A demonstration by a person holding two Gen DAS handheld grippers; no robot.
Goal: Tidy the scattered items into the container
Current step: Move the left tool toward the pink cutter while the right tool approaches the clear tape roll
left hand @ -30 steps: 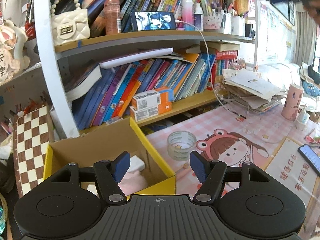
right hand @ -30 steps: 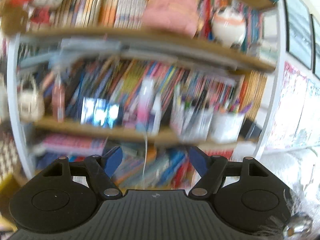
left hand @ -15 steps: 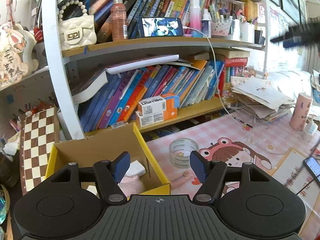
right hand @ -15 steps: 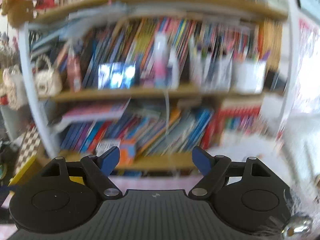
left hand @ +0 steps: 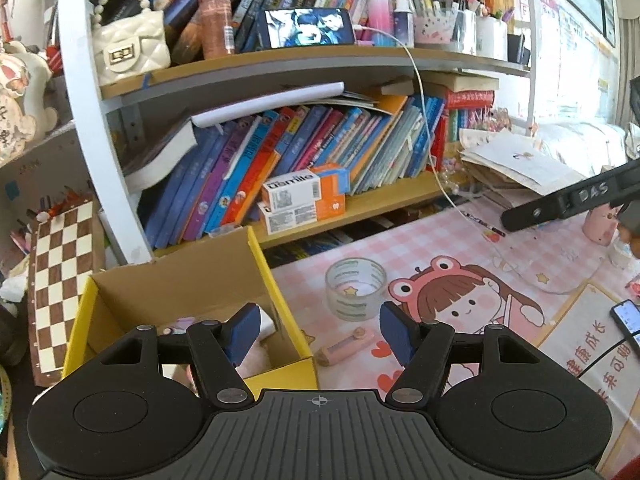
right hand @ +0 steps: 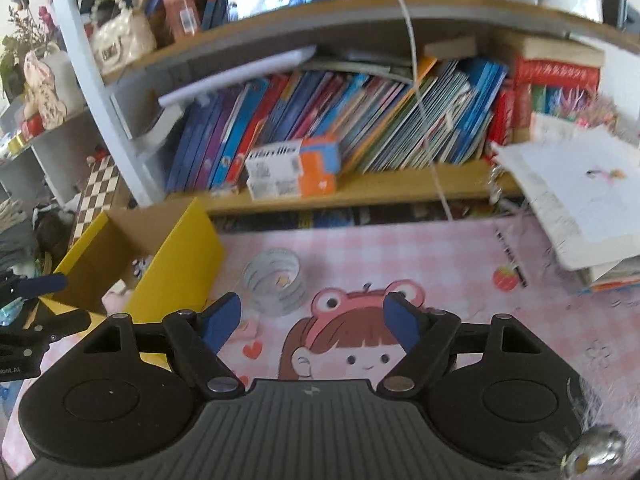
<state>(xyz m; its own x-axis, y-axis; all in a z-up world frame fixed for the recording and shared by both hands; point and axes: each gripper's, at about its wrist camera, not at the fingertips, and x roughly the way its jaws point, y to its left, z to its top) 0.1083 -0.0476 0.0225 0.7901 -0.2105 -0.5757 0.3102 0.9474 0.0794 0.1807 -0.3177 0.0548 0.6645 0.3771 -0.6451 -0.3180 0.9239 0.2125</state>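
Note:
A yellow cardboard box (left hand: 288,376) stands at the desk's left end with pink and white items inside. On the pink mat beside it stands a clear tape roll (left hand: 356,290), and a small pink pen-like item (left hand: 346,346) lies nearer to me. My left gripper (left hand: 320,334) hovers open over the box's right wall, with nothing between its pads. My right gripper (right hand: 312,322) is open and empty above the mat, with the tape roll (right hand: 276,280) just beyond its left finger and the box (right hand: 176,276) further left. One black finger (left hand: 560,204) of the right gripper shows at the right.
A packed bookshelf (left hand: 360,200) runs along the back of the desk. A paper stack (left hand: 516,168), a pink cup (left hand: 600,224) and a phone (left hand: 626,316) lie at the right. A white cable (left hand: 440,184) hangs to the mat. A chessboard (left hand: 60,280) leans left of the box.
The right gripper swung down from facing the upper shelves to facing the desk mat, and its finger came into the left wrist view. The left gripper drew back slightly and stayed open.

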